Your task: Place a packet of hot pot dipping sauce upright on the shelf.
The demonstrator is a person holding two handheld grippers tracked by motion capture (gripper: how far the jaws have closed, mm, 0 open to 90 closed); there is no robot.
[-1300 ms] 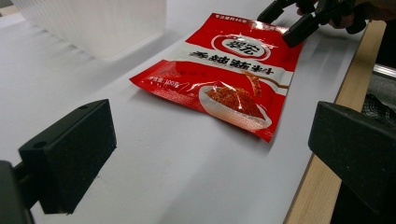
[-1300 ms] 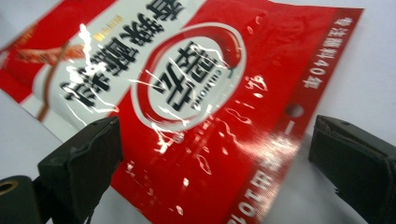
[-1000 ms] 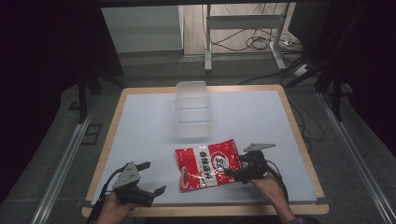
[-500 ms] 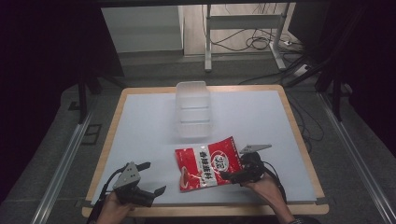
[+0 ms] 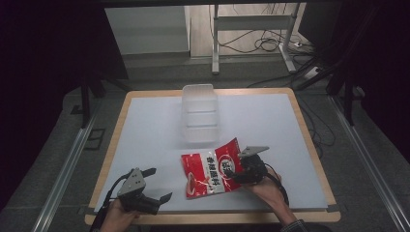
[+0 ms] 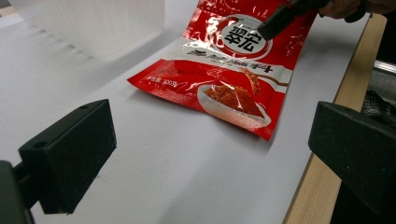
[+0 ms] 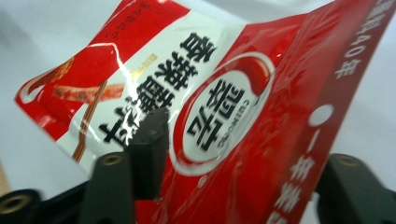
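Red foil of the sauce packet (image 5: pixel 211 173) is pinched at its right edge by the right gripper (image 5: pixel 238 170), jaws closed on it. The packet lies near the front of the white table (image 5: pixel 145 130), just in front of the clear plastic box (image 5: pixel 199 112), its far corner raised. A firm, square grip on the seam should be kept so the slippery film is not lost. The left gripper (image 5: pixel 153 185) rests released, jaws apart, at the front left. Compared with a second ago, the packet's far right corner is tipped higher.
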